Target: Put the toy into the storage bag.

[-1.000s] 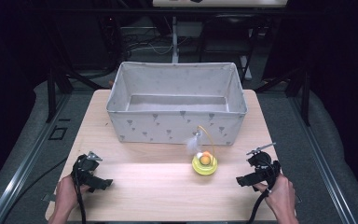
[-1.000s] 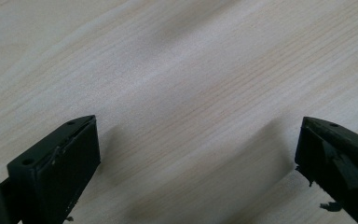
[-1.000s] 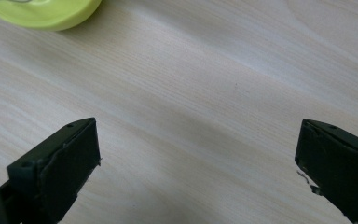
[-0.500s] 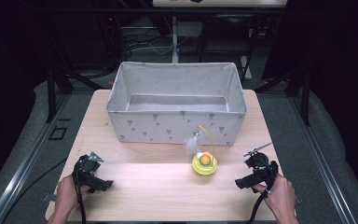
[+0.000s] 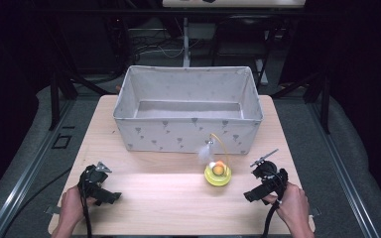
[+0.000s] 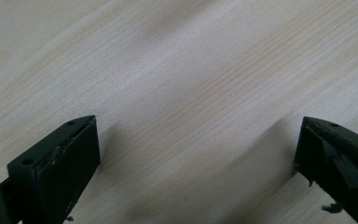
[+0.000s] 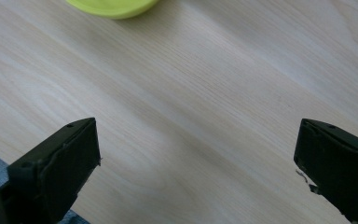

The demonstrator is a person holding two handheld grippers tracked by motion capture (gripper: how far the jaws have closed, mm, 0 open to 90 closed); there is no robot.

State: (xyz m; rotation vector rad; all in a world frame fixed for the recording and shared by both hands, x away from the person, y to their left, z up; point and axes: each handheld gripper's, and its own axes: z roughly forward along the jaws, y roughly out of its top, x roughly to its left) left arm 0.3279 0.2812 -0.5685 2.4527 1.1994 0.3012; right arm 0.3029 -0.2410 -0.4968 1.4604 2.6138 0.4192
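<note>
Both the left gripper and right gripper gape empty over the pale wooden table, a round yellow-green toy at the right one's ten o'clock.

The yellow-green toy is cut off by the right gripper view's top edge

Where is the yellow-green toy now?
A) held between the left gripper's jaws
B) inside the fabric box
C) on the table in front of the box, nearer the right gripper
C: the yellow-green toy sits on the table, before the fabric box, near the right gripper.
</note>
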